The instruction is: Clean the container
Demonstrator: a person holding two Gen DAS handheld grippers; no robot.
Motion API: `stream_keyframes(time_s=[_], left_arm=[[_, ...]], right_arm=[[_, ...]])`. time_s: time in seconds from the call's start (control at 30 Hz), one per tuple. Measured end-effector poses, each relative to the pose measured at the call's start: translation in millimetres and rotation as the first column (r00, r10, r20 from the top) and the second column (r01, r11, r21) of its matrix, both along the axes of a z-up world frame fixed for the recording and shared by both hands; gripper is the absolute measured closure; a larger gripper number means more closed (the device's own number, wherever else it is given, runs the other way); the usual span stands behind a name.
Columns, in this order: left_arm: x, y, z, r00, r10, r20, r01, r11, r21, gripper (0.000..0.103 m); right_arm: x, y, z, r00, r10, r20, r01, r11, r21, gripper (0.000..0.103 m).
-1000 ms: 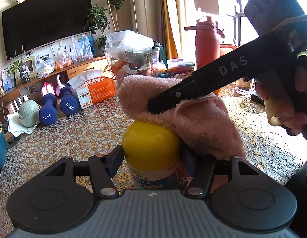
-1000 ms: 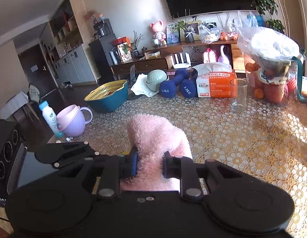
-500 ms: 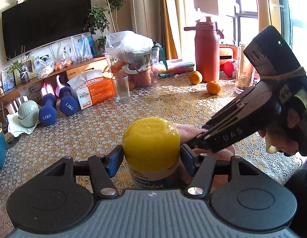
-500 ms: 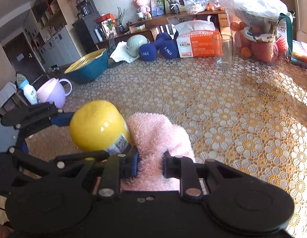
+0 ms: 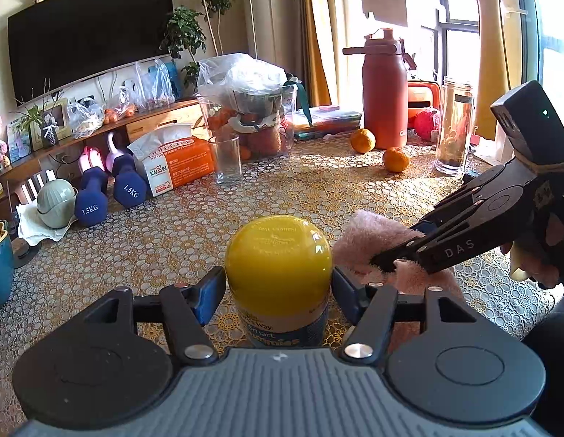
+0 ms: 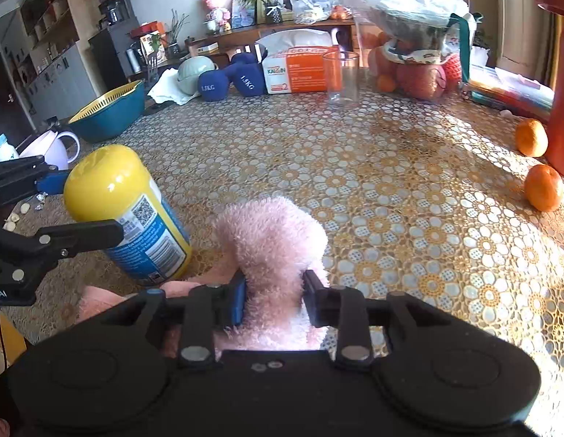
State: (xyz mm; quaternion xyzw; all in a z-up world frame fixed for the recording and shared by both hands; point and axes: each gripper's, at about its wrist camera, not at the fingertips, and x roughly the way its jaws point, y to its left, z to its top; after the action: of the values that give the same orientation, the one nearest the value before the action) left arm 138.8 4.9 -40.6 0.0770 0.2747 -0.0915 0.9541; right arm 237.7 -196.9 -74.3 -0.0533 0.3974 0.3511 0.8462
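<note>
A yellow-capped container [image 5: 278, 255] with a blue label stands upright on the table, and my left gripper [image 5: 278, 293] is shut on its body. The same container [image 6: 125, 211] shows at the left of the right wrist view. My right gripper [image 6: 273, 300] is shut on a fluffy pink cloth [image 6: 274, 240]. In the left wrist view that cloth [image 5: 369, 240] sits just right of the container's cap, apart from it by a narrow gap, with the right gripper [image 5: 382, 264] reaching in from the right. A hand holds its handle.
A patterned tablecloth [image 6: 391, 189] covers the table. Farther back stand a drinking glass [image 5: 227, 158], an orange tissue box [image 5: 172, 164], blue dumbbells [image 5: 110, 193], a bagged fruit bowl [image 5: 249, 116], a red flask [image 5: 386, 91], a jar [image 5: 455, 127] and two oranges [image 5: 395, 158]. A teal basket [image 6: 110, 111] sits left.
The right gripper has carried the pink cloth down off the top of the container to its right side and a little away. The left gripper keeps holding the container still.
</note>
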Motion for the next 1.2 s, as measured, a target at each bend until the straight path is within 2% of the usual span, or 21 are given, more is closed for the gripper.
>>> stream_keyframes(time_s=[0.1, 0.13, 0.17, 0.27, 0.4, 0.47, 0.57, 0.73, 1.07, 1.2], left_arm=[[-2, -1, 2, 1.000, 0.007, -0.001, -0.007, 1.000, -0.005, 0.036], [-3, -1, 3, 1.000, 0.012, 0.001, -0.012, 1.000, -0.006, 0.033], [-4, -1, 4, 1.000, 0.017, 0.004, -0.017, 1.000, -0.007, 0.031], [-7, 0, 7, 0.999, 0.032, 0.007, -0.032, 0.999, -0.017, 0.030], [-15, 3, 12, 0.999, 0.052, 0.014, -0.052, 0.998, -0.027, 0.023], [-20, 4, 15, 0.998, 0.061, 0.016, -0.060, 0.998, -0.035, 0.021], [-27, 5, 17, 0.997, 0.073, 0.013, -0.073, 0.996, -0.046, 0.017], [-42, 3, 20, 0.996, 0.086, 0.020, -0.085, 0.995, -0.057, 0.004], [-65, 0, 23, 0.996, 0.092, 0.010, -0.090, 0.990, -0.110, 0.001], [-75, -5, 23, 0.996, 0.092, 0.022, -0.089, 0.991, -0.103, 0.001]], right_arm=[[-6, -8, 8, 0.999, -0.024, 0.025, 0.023, 1.000, 0.013, 0.064], [-9, -11, 11, 0.999, -0.036, 0.040, 0.035, 0.999, 0.019, 0.052], [-11, -14, 15, 0.997, -0.047, 0.055, 0.046, 0.999, 0.028, 0.047], [-18, -22, 24, 0.995, -0.069, 0.067, 0.066, 0.996, 0.059, 0.044], [-35, -31, 37, 0.991, -0.086, 0.098, 0.075, 0.991, 0.113, 0.041], [-46, -32, 44, 0.989, -0.091, 0.115, 0.074, 0.986, 0.148, 0.033], [-64, -33, 52, 0.983, -0.105, 0.149, 0.078, 0.981, 0.177, 0.026], [-91, -31, 60, 0.971, -0.114, 0.211, 0.076, 0.980, 0.183, 0.023], [-132, -36, 62, 0.957, -0.151, 0.248, 0.095, 0.970, 0.225, 0.019], [-146, -35, 62, 0.946, -0.178, 0.272, 0.118, 0.968, 0.221, 0.019]])
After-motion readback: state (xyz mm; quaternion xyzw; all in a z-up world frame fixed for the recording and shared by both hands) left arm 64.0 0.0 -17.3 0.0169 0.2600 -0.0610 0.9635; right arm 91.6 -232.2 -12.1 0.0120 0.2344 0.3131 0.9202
